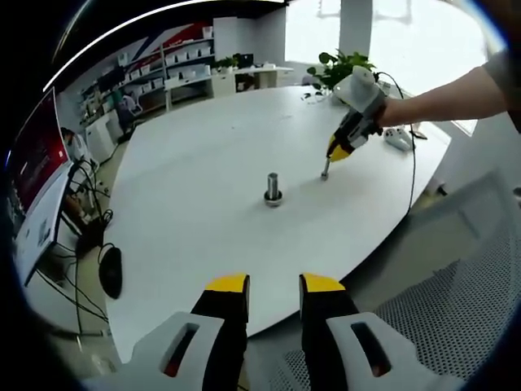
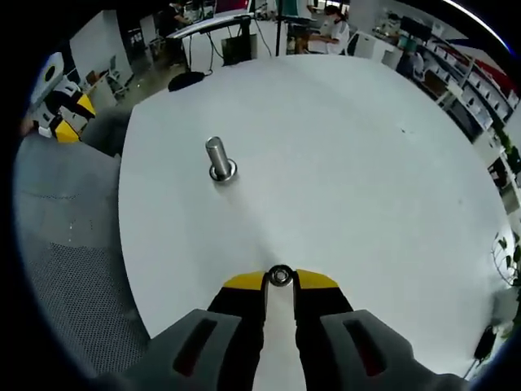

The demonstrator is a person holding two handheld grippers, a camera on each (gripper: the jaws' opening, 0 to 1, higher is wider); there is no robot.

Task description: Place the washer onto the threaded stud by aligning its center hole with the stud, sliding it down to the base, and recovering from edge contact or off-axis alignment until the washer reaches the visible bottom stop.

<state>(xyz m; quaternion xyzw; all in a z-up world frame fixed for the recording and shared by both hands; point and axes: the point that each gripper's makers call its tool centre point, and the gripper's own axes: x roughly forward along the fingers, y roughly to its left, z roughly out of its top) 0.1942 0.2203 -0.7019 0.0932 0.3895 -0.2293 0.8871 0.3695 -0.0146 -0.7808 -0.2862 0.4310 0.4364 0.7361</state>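
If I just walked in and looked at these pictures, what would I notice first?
Probably the shiny metal stud standing upright by itself on the big white table. Next, the right gripper, whose yellow-tipped fingers pinch a small metal washer down by the tabletop, away from the stud. In the left gripper view, the left gripper waits open at the table's near edge.

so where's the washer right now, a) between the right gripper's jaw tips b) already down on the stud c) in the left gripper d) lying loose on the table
a: in the right gripper view the washer sits pinched between the tips of the right gripper, well away from the stud, which stands bare on the table.
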